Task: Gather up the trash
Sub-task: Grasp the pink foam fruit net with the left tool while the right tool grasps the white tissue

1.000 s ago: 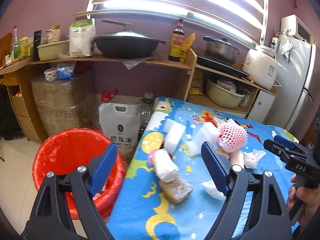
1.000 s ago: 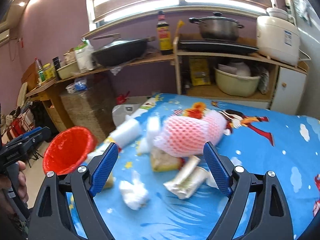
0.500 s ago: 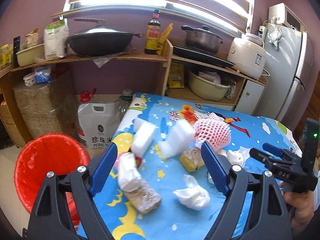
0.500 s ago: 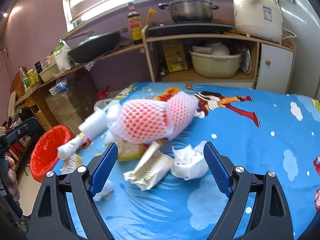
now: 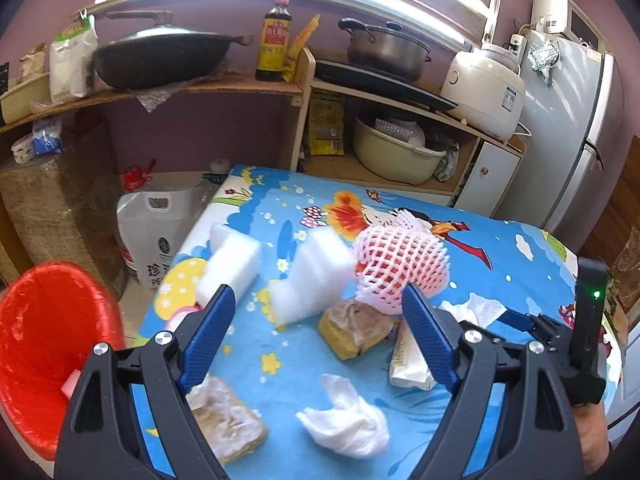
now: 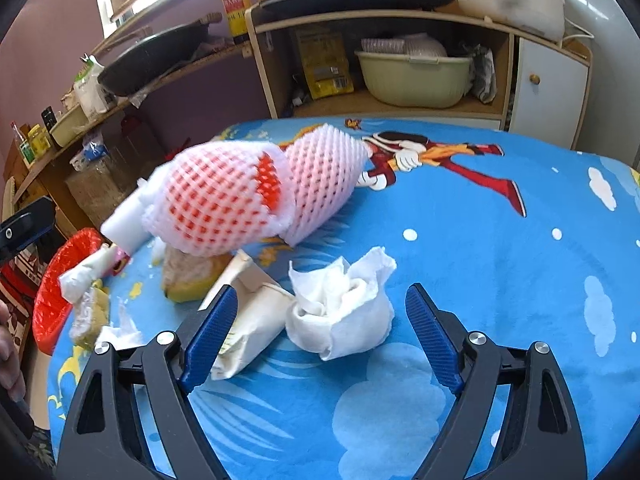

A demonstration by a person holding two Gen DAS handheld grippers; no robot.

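One red bin [image 5: 48, 344] stands left of the blue worktop [image 5: 500, 264], which carries two white foam blocks [image 5: 228, 268], two yellow sponges [image 5: 352, 328], one pink foam net [image 5: 400, 268] and crumpled tissues [image 6: 340, 312]. Left tongs [image 5: 316, 320] and right tongs [image 6: 320, 320] are spread wide, holding nothing.

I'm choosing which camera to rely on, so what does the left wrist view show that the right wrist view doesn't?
Left wrist only: the grey fridge, the white pearl rice bag and a crumpled white tissue lying nearest that gripper. Right wrist only: another crumpled white tissue straight ahead of the open right gripper. Both: the pink foam fruit net, the red trash bin and the blue cartoon tablecloth.
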